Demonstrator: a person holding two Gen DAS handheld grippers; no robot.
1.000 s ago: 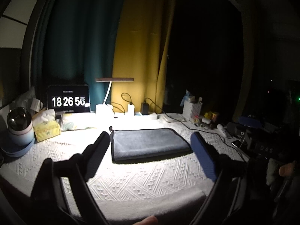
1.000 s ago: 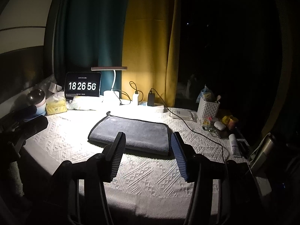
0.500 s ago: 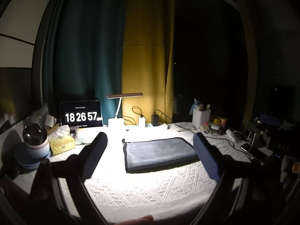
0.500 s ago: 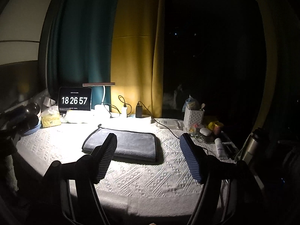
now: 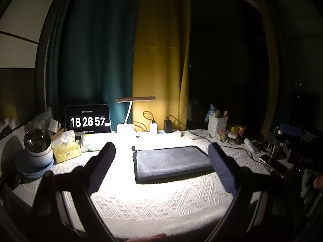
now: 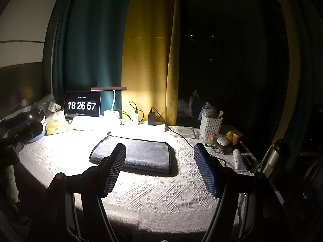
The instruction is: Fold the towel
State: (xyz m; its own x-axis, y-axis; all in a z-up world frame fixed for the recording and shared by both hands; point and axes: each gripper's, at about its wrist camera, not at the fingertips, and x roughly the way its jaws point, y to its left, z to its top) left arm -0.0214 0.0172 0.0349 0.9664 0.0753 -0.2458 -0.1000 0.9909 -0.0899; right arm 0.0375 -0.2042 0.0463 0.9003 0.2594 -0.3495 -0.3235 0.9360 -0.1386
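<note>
Both cameras are looking forward between their own fingers, from above the near edge of the table (image 5: 161, 201) toward the curtains (image 5: 157, 60) at the back. The left view is sitting slightly to the left, the right view slightly to the right. Both are sharing the towel (image 5: 171, 161) (image 6: 139, 153), clock (image 5: 87, 121) (image 6: 81, 105) and lamp (image 5: 135, 99) (image 6: 108, 88).

Left gripper (image 5: 161, 151): 2 long fingers w/ dark navy dimpled pads (image 5: 221, 167), on black angular arms. Right gripper (image 6: 159, 153): same black frame, 1 pad blue (image 6: 206, 171), the other near-black w/ fine grid texture. Bit of skin at bottom edge.
</note>
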